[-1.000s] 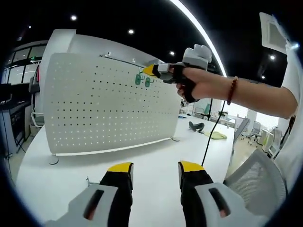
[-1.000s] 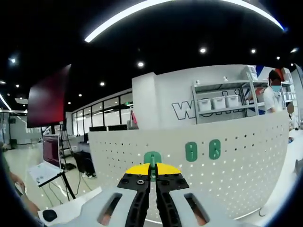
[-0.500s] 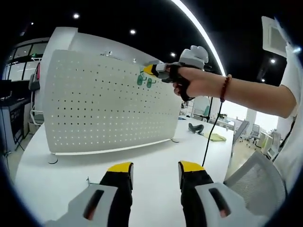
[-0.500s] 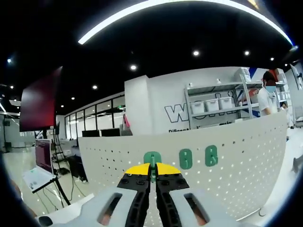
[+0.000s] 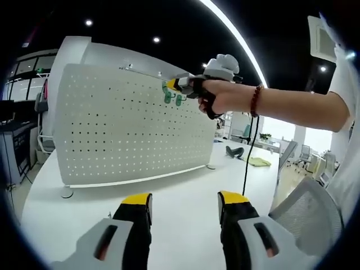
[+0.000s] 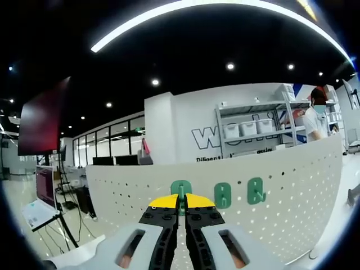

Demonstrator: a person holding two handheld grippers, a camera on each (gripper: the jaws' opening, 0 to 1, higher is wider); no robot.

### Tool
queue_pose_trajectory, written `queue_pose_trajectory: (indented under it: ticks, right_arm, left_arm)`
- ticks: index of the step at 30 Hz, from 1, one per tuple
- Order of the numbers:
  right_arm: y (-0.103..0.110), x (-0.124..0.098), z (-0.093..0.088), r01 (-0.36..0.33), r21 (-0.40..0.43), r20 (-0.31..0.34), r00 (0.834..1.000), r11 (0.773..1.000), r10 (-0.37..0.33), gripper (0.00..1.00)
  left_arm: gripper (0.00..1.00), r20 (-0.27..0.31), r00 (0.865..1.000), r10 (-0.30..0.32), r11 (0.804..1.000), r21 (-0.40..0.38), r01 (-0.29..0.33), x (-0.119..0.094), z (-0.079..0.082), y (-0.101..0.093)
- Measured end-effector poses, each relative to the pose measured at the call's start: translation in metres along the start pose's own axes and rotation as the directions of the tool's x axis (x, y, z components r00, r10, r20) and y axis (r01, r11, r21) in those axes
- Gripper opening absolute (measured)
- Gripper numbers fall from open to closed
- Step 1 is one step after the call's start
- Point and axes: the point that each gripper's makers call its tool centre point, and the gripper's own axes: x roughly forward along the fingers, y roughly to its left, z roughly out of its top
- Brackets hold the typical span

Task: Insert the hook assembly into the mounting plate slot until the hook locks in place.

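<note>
Right gripper (image 6: 181,203) clamped on green hook (image 6: 181,188), held high against pegboard (image 5: 129,124) top edge beside two seated hooks (image 6: 240,192), for insertion. Left gripper (image 5: 184,205) apart, idle below pegboard.

The right gripper (image 5: 170,84), clamping the green hook (image 6: 181,189), has moved up to the pegboard's (image 5: 129,124) top edge.
</note>
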Motion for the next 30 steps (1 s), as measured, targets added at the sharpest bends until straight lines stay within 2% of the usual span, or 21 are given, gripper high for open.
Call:
queue_pose_trajectory:
  ticks: [4,10,13,16,30]
  right_arm:
    - [-0.004,0.006,0.000,0.010,0.005,0.002,1.000,1.000,-0.010,0.02]
    - [-0.005,0.010,0.000,0.020,0.009,0.008,1.000,1.000,-0.021,0.01]
    - [-0.007,0.016,-0.002,0.025,0.023,0.006,1.000,0.999,-0.025,0.02]
    - [-0.006,0.019,-0.006,0.029,0.000,-0.008,1.000,1.000,-0.029,0.02]
    - [-0.010,0.029,-0.013,0.076,0.014,-0.003,0.997,0.997,-0.076,0.02]
  left_arm:
    - [0.52,-0.007,1.000,0.003,1.000,0.011,-0.003,-0.001,-0.001,0.001]
    - [0.53,0.013,1.000,-0.012,1.000,-0.011,0.012,-0.001,0.002,0.001]
    - [0.54,0.000,1.000,-0.013,1.000,0.001,0.013,-0.001,0.000,0.002]
    - [0.53,0.011,1.000,-0.010,1.000,-0.005,0.010,-0.002,0.002,0.004]
    - [0.54,0.007,1.000,0.004,1.000,-0.018,-0.004,-0.008,0.000,0.015]
